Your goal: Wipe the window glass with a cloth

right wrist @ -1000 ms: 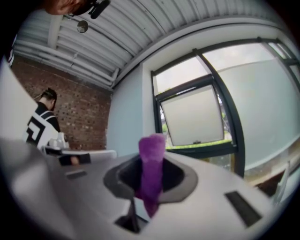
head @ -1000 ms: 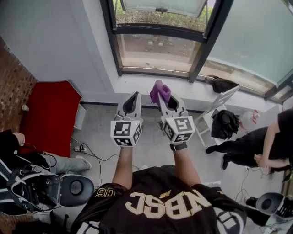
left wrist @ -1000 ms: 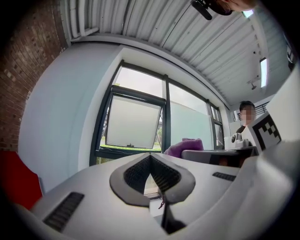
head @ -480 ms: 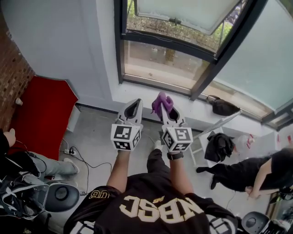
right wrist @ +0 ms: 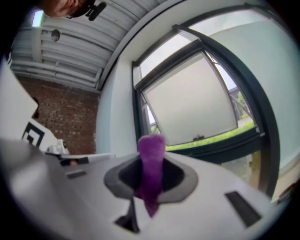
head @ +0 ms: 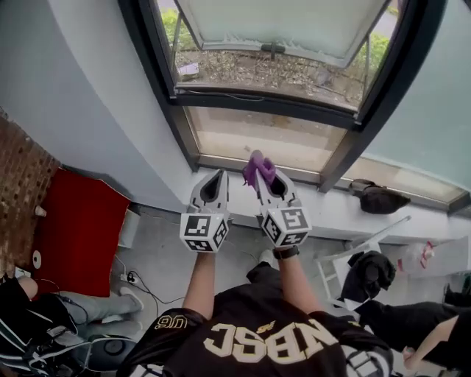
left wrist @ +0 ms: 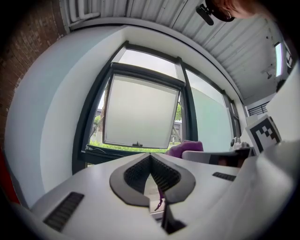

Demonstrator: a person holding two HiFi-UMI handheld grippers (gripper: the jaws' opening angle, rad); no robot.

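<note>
below the window, the person holds both grippers up side by side, pointing at the glass. the right gripper (head: 266,179) is clamped on a purple cloth (head: 257,166). the right gripper view shows its jaws closed against a folded strip of that cloth, which stands up above the tips and hangs a little below them. the left gripper (head: 213,179) is just beside the right one without touching it, and it carries nothing. in the left gripper view its jaws are pressed together tip to tip, with only a thin purple thread in the slot beneath them, and the cloth shows off to its right.

ahead, a dark frame (head: 184,125) holds 2 parts of the window. the frosted upper pane (head: 294,22) is tilted open at the bottom, and the clear lower pane (head: 265,140) is fixed under it. in the head view the cloth lies over the bottom edge of the lower pane, but both gripper views show the window some way ahead, so the cloth is apart from the glass. grass and bare ground show through the opening.

a white sill (head: 331,210) runs along under the frame, with a black bag (head: 377,199) resting on it to the right. a red panel (head: 81,221) leans by the brick wall (head: 18,173) on the left. the person's black jersey (head: 265,342) fills the bottom of the head view.
</note>
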